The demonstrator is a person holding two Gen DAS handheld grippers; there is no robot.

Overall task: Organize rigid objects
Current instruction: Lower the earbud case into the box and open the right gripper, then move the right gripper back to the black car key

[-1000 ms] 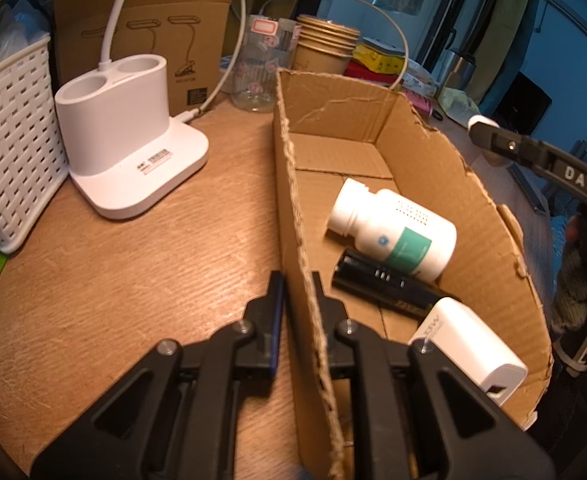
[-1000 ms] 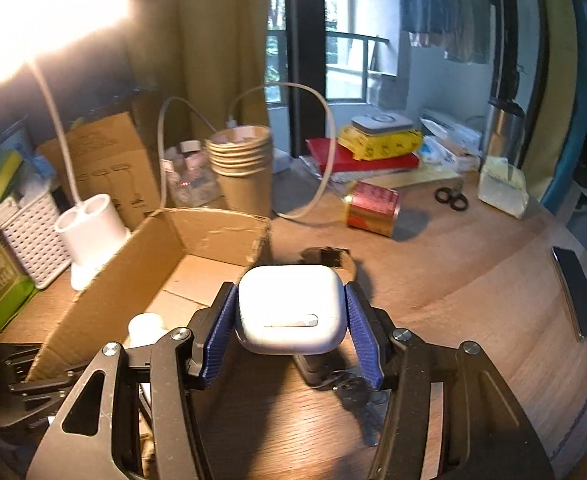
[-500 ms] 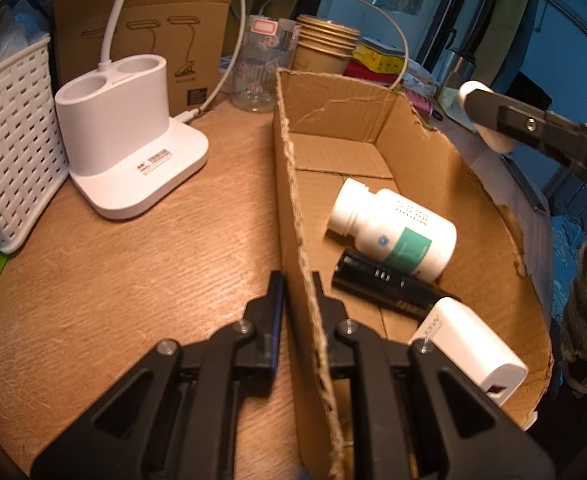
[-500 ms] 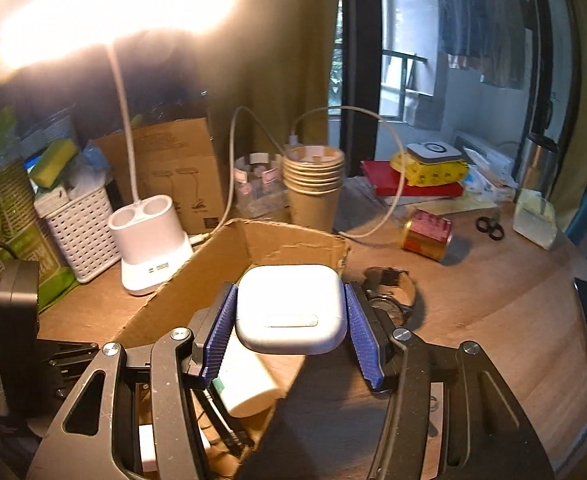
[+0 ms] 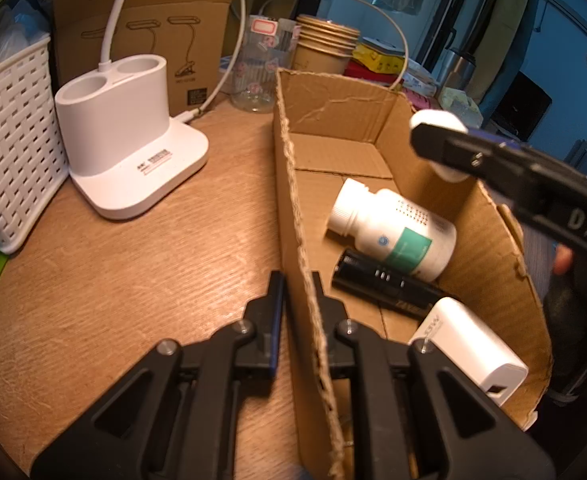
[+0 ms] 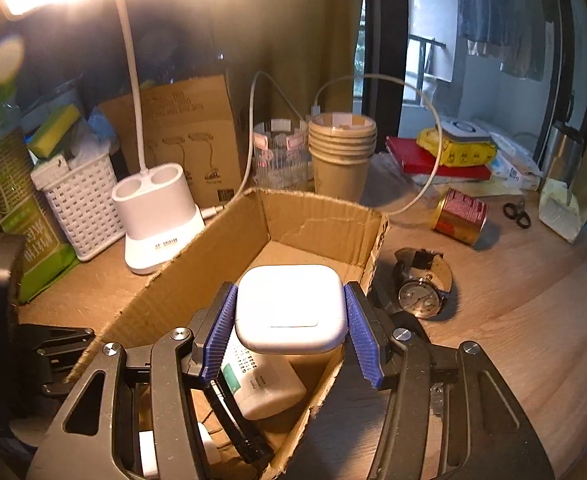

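My left gripper [image 5: 296, 280] is shut on the near left wall of an open cardboard box [image 5: 289, 184], one finger on each side. The box holds a white pill bottle [image 5: 389, 229], a black cylinder [image 5: 381, 282] and a white charger [image 5: 469, 350]. My right gripper [image 6: 290, 312] is shut on a white earbud case [image 6: 291, 306] and holds it above the box [image 6: 321, 216], over the pill bottle [image 6: 261, 380]. In the left wrist view the right gripper [image 5: 445, 148] reaches in over the box's right wall with the case [image 5: 437, 120].
A wristwatch [image 6: 423, 280], a red can [image 6: 459, 216] and small scissors [image 6: 517, 214] lie on the wooden table right of the box. A white lamp base [image 5: 129, 136], a white basket [image 5: 9, 140], stacked paper cups [image 6: 341, 156] and a glass jar [image 5: 259, 68] stand behind.
My right gripper has carried the earbud case leftward from beside the box to above its inside. My left gripper has kept its hold on the box wall.
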